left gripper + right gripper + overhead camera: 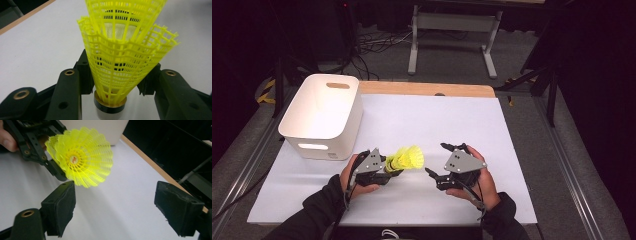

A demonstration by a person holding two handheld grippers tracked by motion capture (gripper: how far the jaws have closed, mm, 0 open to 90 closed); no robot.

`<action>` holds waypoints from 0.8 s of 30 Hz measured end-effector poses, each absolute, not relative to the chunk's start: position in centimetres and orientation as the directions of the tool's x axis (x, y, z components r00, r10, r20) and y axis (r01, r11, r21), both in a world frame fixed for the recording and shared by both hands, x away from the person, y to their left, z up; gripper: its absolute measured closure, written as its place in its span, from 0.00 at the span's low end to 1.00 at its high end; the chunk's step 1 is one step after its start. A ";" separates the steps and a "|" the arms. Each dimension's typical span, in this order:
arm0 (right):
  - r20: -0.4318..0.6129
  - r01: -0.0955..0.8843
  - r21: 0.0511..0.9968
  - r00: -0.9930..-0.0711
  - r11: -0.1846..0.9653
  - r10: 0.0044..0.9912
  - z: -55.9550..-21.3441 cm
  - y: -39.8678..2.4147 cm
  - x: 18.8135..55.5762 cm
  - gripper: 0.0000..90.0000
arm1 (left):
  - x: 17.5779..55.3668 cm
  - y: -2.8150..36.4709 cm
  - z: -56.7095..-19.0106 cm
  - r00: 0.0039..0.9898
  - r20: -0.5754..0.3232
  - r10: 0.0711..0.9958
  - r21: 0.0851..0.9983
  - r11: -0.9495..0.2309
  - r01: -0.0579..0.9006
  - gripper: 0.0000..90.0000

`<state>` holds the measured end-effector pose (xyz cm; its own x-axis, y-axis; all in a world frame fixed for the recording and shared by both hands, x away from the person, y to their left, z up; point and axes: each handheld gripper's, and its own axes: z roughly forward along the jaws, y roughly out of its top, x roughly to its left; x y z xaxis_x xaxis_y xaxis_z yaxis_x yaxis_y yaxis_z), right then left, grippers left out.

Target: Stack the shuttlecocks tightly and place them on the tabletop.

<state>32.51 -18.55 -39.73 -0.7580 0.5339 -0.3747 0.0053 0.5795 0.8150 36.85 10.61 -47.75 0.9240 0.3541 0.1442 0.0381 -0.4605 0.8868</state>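
The left gripper's point(387, 167) fingers point(83, 72) are pinching nested yellow shuttlecocks point(406, 160) low on their skirts — just above the white tabletop point(452, 125). The right gripper point(439, 162) is facing them, fingers point(61, 206) spread wide — holding nothing. A white bin point(323, 116) is standing nearby.

I take the white plastic tub with a slot handle point(323, 116) as my landmark; it stands open and empty at the far left of the white rectangular tabletop point(452, 125) (overhanging that sheet's left edge a little). A pale wooden strip point(427, 89) runs rightward from the tub's far corner along the table's back edge. Beyond the tub, on the grey floor, I see a tangle of black cables point(367, 50), and further right a grey metal stand point(452, 30).
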 end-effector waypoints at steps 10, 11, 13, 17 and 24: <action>-0.355 0.034 0.841 -0.719 0.540 0.598 -40.8 -21.5 32.7 0.19 | 36.9 10.6 -47.7 0.927 0.144 0.347 0.890 -0.456 0.033 0.62; -0.350 0.038 0.847 -0.710 0.530 0.611 -41.0 -22.1 32.6 0.19 | 36.8 10.7 -47.7 0.926 0.143 0.349 0.891 -0.452 0.032 0.62; -0.337 0.047 0.856 -0.704 0.514 0.625 -41.3 -22.8 32.5 0.18 | 36.8 10.7 -47.6 0.926 0.145 0.348 0.892 -0.451 0.030 0.62; -0.318 0.076 0.865 -0.683 0.497 0.658 -42.2 -24.4 32.5 0.17 | 36.8 10.9 -47.5 0.925 0.146 0.351 0.896 -0.444 0.027 0.62; -0.263 0.132 0.877 -0.674 0.463 0.690 -44.3 -25.9 32.4 0.12 | 37.0 11.5 -47.4 0.923 0.137 0.359 0.902 -0.431 0.034 0.62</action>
<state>32.41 -25.89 -44.29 -0.6745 0.6901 -0.2625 0.1322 0.4627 0.8766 36.97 11.48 -47.35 0.9232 0.3589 0.1371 0.0338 -0.4314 0.9015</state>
